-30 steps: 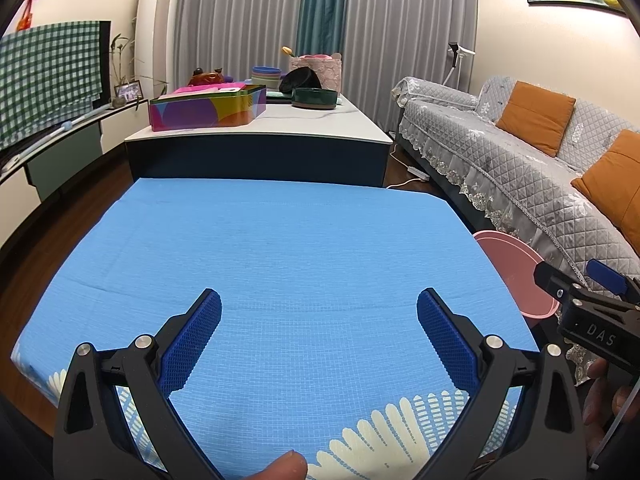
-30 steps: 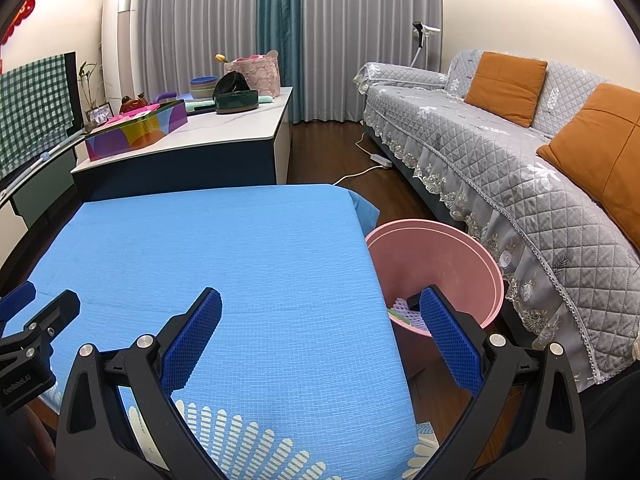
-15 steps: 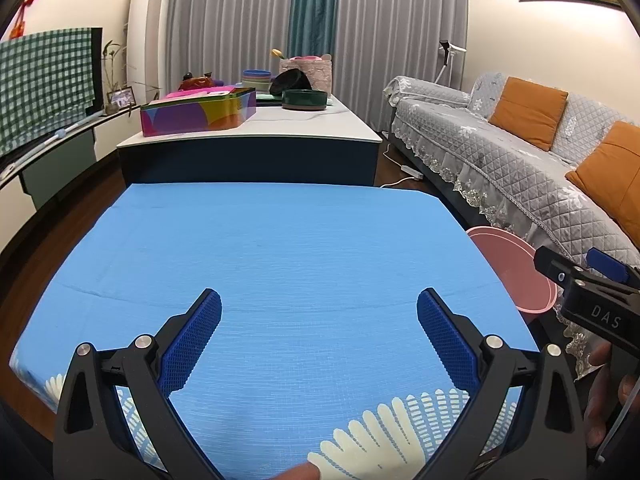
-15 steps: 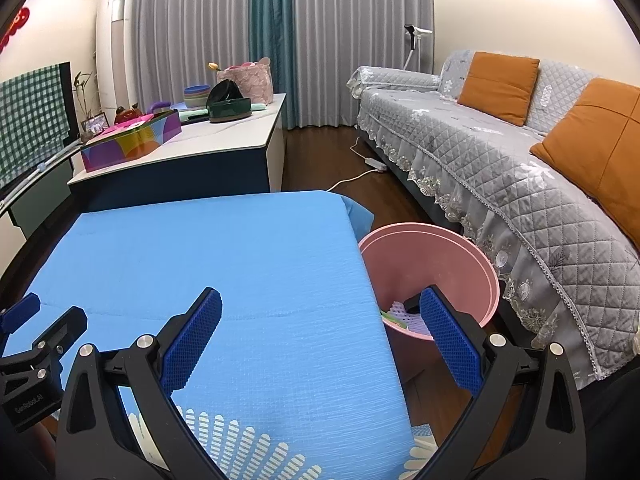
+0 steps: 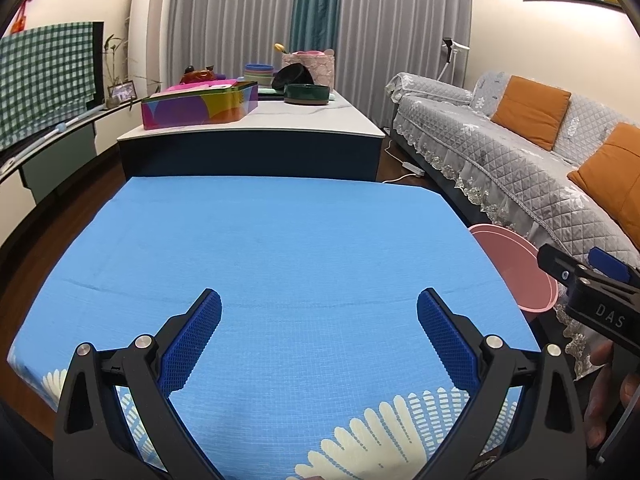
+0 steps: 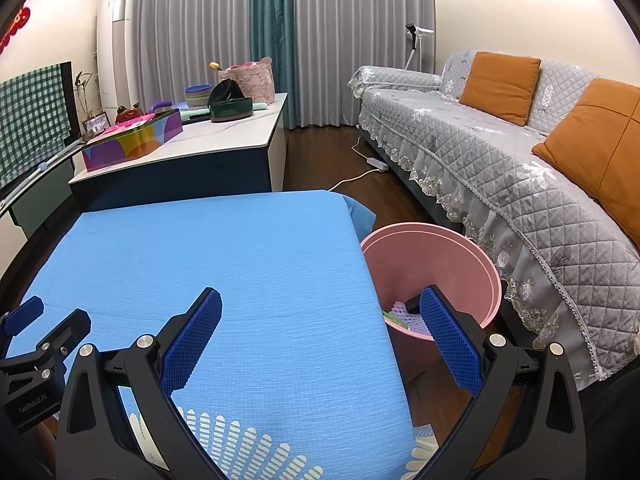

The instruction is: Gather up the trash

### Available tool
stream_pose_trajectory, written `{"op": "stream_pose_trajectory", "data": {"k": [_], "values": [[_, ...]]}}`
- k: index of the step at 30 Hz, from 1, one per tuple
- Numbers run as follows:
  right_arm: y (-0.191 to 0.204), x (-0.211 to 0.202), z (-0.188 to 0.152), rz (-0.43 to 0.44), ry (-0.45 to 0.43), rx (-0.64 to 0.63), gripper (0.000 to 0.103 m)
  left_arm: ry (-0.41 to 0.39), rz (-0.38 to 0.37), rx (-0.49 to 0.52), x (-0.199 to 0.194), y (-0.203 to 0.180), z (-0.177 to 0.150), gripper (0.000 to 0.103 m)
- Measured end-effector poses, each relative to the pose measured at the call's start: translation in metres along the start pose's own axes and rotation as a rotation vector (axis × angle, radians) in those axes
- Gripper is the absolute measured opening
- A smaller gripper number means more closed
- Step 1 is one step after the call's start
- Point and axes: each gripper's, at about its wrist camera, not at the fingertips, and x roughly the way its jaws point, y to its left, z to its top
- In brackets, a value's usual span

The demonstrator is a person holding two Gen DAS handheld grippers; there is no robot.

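Blue woven cloth (image 5: 280, 264) covers the counter across the middle of both views, finely ribbed, with a cream leaf print at the lower edge; no litter shows on it. At the right edge of the cloth stands the pink bin (image 6: 486, 264), a round smooth plastic tub on the dark wood floor, with pale mesh-like scraps and something green at its bottom. The left gripper (image 5: 319, 332) and the right gripper (image 6: 320, 332) both hover over the cloth with fingers spread wide and nothing between the dimpled blue pads. By my reading the collecting looks finished or between items. Any next move calls for finding another piece first, since none is visible within reach.
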Motion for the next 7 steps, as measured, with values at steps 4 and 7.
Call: {"op": "stream_pose_trajectory", "data": {"k": [4,7], "values": [[0.0008,0.0,0.0001,0.0,0.0,-0.001,0.098,0.009,0.005,-0.009,0.0012,0.0019,-0.0002,0.095],[0.001,-0.0002,0.0003,-0.001,-0.001,0.0,0.098,0.014,0.008,-0.006,0.0015,0.0017,-0.0008,0.095]]}}
